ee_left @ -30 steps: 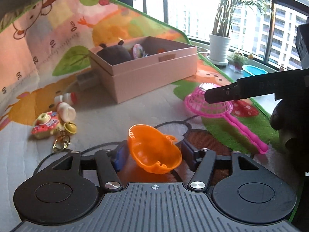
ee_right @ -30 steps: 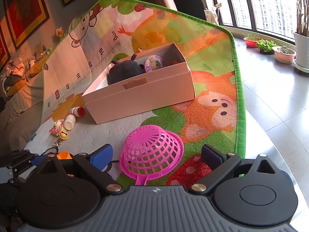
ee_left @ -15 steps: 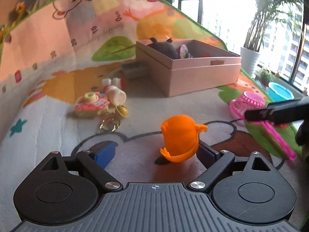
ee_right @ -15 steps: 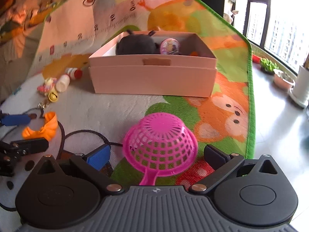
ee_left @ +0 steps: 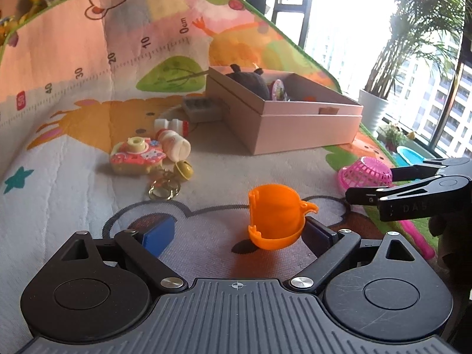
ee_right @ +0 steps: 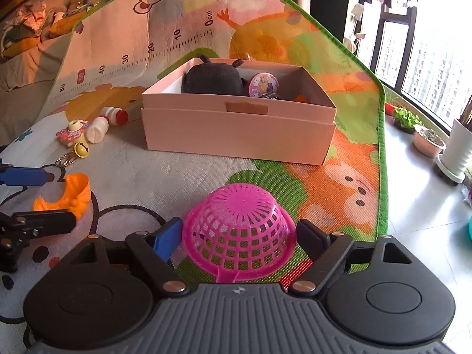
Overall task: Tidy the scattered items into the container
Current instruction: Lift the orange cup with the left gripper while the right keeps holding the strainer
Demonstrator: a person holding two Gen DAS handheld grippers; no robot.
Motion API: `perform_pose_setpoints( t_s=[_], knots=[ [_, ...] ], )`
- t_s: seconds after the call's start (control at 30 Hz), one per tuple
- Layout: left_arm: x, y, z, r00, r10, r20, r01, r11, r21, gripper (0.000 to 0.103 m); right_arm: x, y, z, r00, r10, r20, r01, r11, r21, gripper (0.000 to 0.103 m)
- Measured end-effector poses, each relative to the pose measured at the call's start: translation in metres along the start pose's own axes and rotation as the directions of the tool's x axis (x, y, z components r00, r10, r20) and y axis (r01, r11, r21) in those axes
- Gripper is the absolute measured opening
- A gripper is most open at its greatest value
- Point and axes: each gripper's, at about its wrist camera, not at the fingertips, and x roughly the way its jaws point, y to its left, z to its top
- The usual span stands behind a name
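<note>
My right tool point(ee_right: 237, 237) is closing around the pink strainer point(ee_right: 239, 230) on the mat, seemingly not yet gripping. My left tool point(ee_left: 236, 230) hangs released beside the orange cup point(ee_left: 274, 218). Next: clamp, carry to the box point(ee_right: 236, 135).

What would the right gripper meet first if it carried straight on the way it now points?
Most likely the pink sieve, lying dome-up on the mat between the closing fingers of the right gripper. Beyond it stands the pink box, though depth is hard to judge.
</note>
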Motion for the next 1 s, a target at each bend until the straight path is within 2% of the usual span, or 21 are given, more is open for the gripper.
perform_pose_setpoints(
  t_s=[0.17, 0.27, 0.37, 0.6, 0.77, 0.93, 1.0],
  knots=[
    [0.005, -0.017, 0.006, 1.0, 0.0, 0.002, 0.0, 0.998, 0.066, 0.095, 0.001, -0.002, 0.0, 1.0, 0.008, -0.002, -0.008, 1.0, 0.01, 0.084],
    [0.008, -0.027, 0.01, 1.0, -0.012, 0.007, 0.011, 0.995, 0.102, 0.085, 0.001, -0.004, -0.001, 1.0, 0.018, -0.005, -0.018, 1.0, 0.024, 0.084],
    [0.013, -0.032, 0.012, 1.0, -0.02, 0.003, 0.019, 0.992, 0.121, 0.082, 0.001, -0.005, -0.001, 1.0, 0.024, -0.004, -0.024, 0.999, 0.031, 0.084],
    [0.007, -0.036, 0.009, 0.996, -0.088, -0.018, 0.09, 0.983, 0.159, 0.082, 0.001, -0.005, -0.001, 1.0, 0.029, -0.003, -0.029, 0.999, 0.037, 0.085],
    [-0.003, -0.041, 0.006, 0.985, -0.155, -0.076, 0.166, 0.97, 0.179, 0.087, 0.001, -0.007, -0.001, 0.999, 0.036, -0.001, -0.036, 0.998, 0.044, 0.085],
    [-0.015, -0.045, 0.0, 0.98, -0.18, -0.086, 0.195, 0.959, 0.207, 0.09, 0.001, -0.008, -0.001, 0.999, 0.037, -0.001, -0.037, 0.998, 0.053, 0.086],
    [-0.016, -0.044, 0.0, 0.982, -0.175, -0.073, 0.187, 0.958, 0.219, 0.094, 0.001, -0.009, -0.001, 0.999, 0.039, 0.0, -0.038, 0.997, 0.059, 0.087]
  ],
)
